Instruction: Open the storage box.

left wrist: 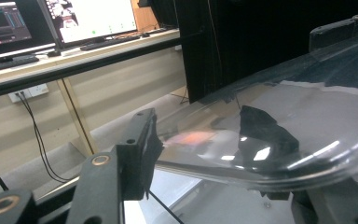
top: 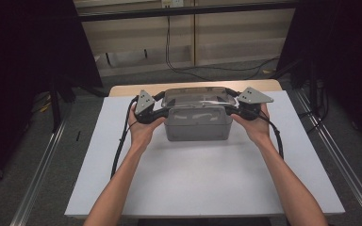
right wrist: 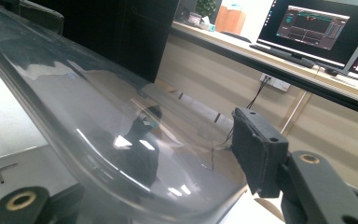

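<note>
One left gripper [top: 156,109] and one right gripper [top: 236,107] each have jaws squeezed on an end of one clear lid [top: 197,97], which sits over one grey box [top: 198,128] mid-bench [top: 207,183]. Both arms reach forward.

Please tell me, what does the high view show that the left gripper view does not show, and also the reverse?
The high view adds the grey box, the white table top, the person's left hand and right hand, and the right gripper at the lid's other end. The left gripper view adds two lit monitors, a keyboard on the desk behind, and a wall socket with a black cable. Both show the clear lid and the left gripper closed on its end.
</note>
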Motion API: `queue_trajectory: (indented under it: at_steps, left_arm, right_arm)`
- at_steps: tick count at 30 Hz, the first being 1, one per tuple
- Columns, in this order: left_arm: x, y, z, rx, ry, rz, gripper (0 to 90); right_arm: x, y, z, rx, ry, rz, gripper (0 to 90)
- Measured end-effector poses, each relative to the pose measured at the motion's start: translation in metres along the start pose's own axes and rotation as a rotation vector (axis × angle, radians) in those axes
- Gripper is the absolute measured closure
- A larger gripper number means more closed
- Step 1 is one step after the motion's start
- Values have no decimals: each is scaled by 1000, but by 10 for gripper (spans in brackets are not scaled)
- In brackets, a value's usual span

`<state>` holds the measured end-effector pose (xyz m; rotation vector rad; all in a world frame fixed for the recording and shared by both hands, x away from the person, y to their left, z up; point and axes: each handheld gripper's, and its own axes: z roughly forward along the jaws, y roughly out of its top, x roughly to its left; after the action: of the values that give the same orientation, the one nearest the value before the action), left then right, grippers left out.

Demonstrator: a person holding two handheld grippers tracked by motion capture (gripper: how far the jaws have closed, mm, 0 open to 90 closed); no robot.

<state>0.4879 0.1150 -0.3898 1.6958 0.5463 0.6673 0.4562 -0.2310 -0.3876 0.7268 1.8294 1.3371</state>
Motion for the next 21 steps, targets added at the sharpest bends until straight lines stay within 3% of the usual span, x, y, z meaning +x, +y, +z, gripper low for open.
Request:
queue_trajectory:
  at_steps: [21]
  left_arm:
    - [11,13,8,0,-10,3,540]
  right_arm:
    - [-14,1,9,-35,11,81,520]
